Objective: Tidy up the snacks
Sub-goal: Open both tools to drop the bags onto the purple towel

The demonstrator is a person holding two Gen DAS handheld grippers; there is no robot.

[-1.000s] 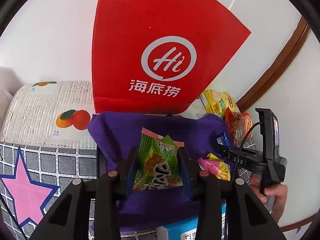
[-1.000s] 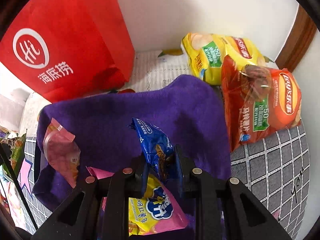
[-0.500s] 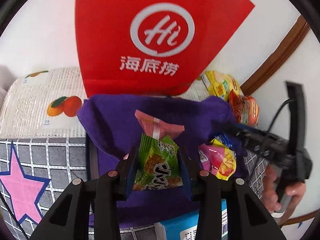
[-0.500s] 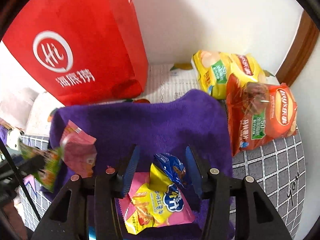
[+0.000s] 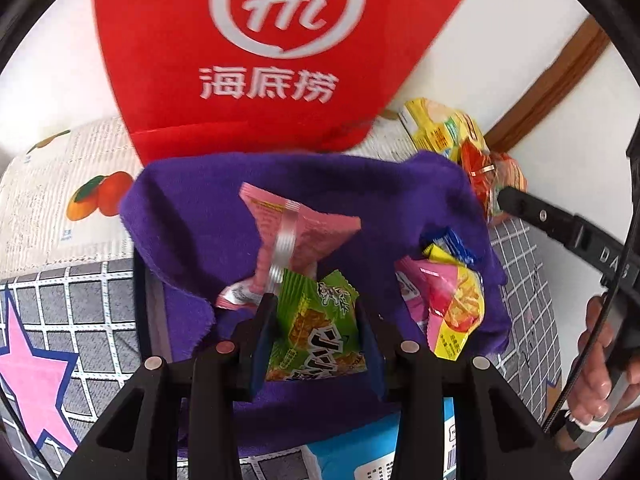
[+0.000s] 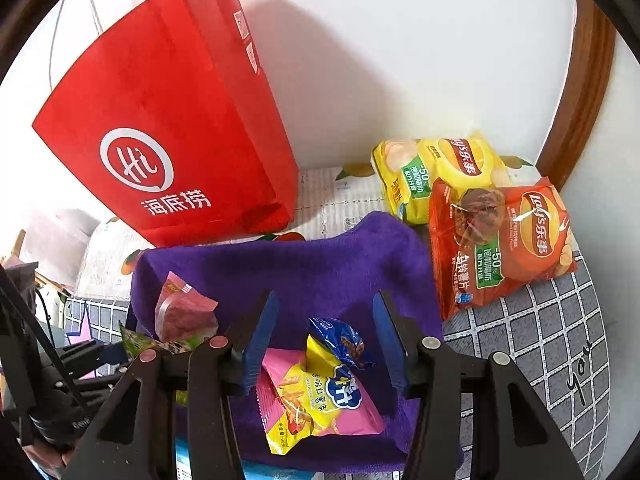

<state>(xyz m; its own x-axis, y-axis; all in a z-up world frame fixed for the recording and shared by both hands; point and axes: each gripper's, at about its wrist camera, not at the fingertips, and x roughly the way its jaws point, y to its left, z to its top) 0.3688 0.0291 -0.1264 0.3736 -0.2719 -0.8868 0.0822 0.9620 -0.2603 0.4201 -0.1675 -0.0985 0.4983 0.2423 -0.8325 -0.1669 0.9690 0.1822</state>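
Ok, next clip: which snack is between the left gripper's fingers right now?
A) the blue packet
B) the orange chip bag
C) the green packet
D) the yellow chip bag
C: the left gripper is shut on the green packet, its pads pressing both edges above the purple cloth.

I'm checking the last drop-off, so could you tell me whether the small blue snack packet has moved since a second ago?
Yes. The blue snack packet has left the right gripper and lies on the purple cloth, against the pink-and-yellow packet.
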